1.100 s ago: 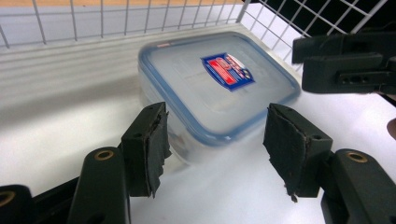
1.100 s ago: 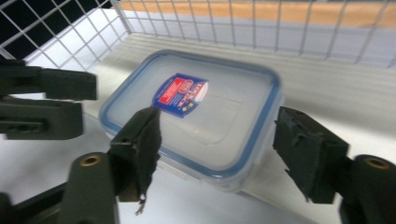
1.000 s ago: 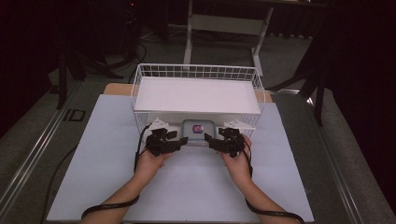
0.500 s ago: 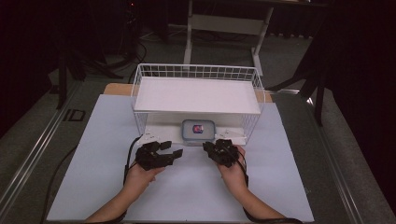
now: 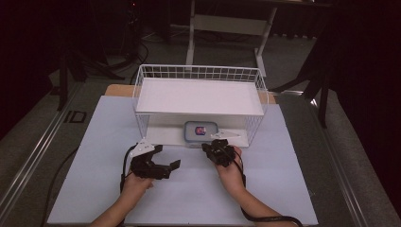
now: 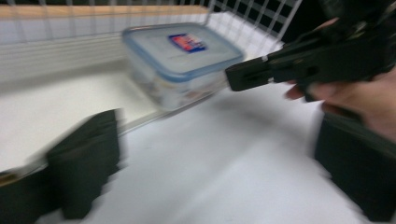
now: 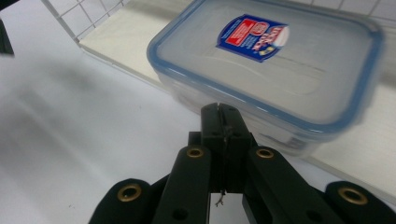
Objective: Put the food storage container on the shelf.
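A clear plastic container [image 5: 199,132] with a blue-rimmed lid and a red and blue label sits on the lower shelf of a white wire rack [image 5: 198,73], at its front edge. My left gripper [image 5: 165,158] is over the white tabletop, left of and in front of the container. Its jaws have just been opening and stand wide apart with nothing between them [image 6: 219,177]. My right gripper [image 5: 209,147] is just in front of the container [image 7: 271,65]. Its jaws have just been closing and now meet [image 7: 219,119], empty, pointing at the container's near side. The container [image 6: 182,60] is blurred in the left gripper view.
The rack has a white board [image 5: 198,94] as its upper shelf, right above the container. A white sheet [image 5: 283,189] covers the table. Dark floor, a desk frame [image 5: 227,23] and stands lie beyond the table.
Both hands have drawn back from the container toward the person. The container stays on the lower shelf. The left jaws have spread wide and the right jaws have come together.
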Demonstrator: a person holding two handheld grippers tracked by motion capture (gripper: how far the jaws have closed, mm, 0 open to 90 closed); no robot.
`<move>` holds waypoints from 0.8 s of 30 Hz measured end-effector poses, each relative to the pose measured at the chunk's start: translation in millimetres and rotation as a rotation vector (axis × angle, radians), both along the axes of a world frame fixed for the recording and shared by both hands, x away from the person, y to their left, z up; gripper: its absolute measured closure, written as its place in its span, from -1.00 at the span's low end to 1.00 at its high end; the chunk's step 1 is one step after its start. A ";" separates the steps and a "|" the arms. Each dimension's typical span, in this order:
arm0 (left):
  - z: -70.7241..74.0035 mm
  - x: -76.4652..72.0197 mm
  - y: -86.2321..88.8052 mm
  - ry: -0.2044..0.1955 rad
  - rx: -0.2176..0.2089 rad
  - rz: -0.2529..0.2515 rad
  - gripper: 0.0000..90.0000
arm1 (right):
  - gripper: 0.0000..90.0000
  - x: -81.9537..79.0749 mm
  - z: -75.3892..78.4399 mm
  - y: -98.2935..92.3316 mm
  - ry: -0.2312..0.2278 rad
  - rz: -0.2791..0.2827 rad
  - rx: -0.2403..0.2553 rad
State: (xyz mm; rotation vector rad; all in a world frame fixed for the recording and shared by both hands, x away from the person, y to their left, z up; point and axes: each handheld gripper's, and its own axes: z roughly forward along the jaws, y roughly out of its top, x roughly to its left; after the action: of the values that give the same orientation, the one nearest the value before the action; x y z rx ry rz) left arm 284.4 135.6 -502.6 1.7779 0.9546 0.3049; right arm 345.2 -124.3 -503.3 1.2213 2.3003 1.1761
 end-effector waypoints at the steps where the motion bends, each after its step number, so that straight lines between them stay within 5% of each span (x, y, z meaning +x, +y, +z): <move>1: -1.3 -0.2 -0.4 -0.003 0.009 0.006 -0.99 | 1.00 0.5 -1.7 1.6 -0.002 0.003 -0.004; 24: -10.4 0.7 -6.4 -0.030 0.002 -0.021 -0.99 | 1.00 19.5 -14.1 15.5 0.028 -0.041 -0.014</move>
State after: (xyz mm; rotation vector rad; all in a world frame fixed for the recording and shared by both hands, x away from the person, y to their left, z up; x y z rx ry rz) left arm 285.1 129.2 -513.0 1.7793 0.9142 0.3180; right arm 364.8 -108.8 -517.4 1.2818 2.2880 1.1341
